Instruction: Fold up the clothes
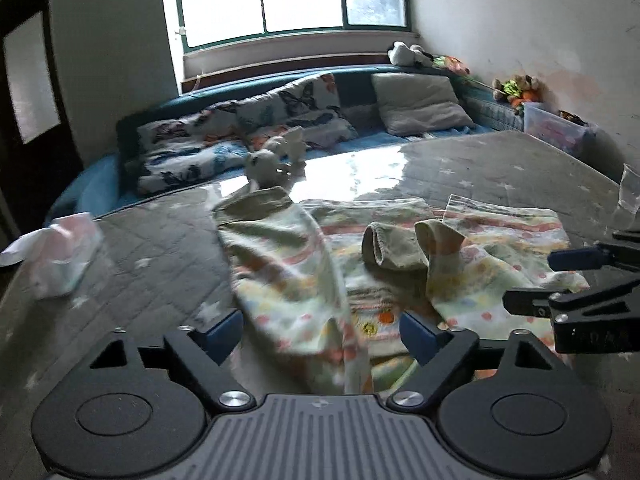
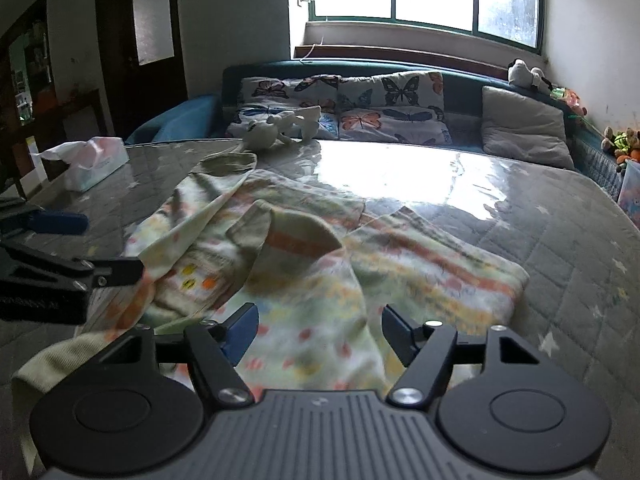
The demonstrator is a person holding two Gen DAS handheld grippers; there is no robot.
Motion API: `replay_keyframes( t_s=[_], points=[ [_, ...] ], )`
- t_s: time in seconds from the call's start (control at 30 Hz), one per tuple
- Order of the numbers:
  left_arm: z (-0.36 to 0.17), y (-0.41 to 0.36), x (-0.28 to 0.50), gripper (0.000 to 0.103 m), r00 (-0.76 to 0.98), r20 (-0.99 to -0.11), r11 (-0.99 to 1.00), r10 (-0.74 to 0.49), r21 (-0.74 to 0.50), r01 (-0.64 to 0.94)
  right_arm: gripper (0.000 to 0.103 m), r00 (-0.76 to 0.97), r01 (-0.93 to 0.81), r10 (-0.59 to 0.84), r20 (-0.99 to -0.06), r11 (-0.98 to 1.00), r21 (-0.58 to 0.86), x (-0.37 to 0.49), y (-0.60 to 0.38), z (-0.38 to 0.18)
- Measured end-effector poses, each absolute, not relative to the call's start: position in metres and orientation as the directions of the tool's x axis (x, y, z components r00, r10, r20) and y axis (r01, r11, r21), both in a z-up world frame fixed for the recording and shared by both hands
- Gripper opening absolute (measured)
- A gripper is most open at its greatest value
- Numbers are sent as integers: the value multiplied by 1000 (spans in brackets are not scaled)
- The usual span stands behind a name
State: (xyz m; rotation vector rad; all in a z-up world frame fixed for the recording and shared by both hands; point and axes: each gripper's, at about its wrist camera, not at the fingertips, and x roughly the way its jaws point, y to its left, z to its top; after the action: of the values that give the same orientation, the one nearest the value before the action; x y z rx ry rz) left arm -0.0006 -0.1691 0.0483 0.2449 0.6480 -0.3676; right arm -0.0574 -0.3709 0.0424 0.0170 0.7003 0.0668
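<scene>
The garment — pale, printed with orange stripes and small coloured motifs — lies rumpled on the grey quilted table, its long axis running roughly left to right, a sleeve cuff flopped up mid-cloth; cloth sits between the spread fingers of both the left gripper and right gripper — neither clamps it.
</scene>
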Motion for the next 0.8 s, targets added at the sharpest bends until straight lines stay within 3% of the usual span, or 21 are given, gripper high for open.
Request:
replay_keyframes(
  t_s=[0.13, 0.23, 0.3, 0.4, 0.6, 0.8],
  points=[
    [36, -177, 24, 65, 705, -661, 890, -256, 123, 439, 67, 755, -60, 74, -651, 997, 45, -29, -375, 39],
    [26, -176, 33, 39, 678, -687, 882, -263, 114, 458, 66, 748, -61, 66, -660, 998, 30, -9, -375, 34],
    [23, -171, 32, 17, 665, -692, 879, -283, 91, 469, 60, 737, -62, 76, -672, 997, 44, 3, -377, 29],
    [23, -163, 29, 6, 669, -682, 882, -296, 73, 465, 52, 717, -57, 95, -691, 995, 78, 17, -379, 21],
    [37, -145, 16, 2, 698, -648, 903, -304, 38, 428, 11, 721, -63, 136, -679, 989, 131, 10, -387, 25],
    [57, -113, -6, 2, 732, -611, 931, -302, -23, 365, 5, 771, -44, 124, -624, 989, 142, -17, -397, 50]
  ],
)
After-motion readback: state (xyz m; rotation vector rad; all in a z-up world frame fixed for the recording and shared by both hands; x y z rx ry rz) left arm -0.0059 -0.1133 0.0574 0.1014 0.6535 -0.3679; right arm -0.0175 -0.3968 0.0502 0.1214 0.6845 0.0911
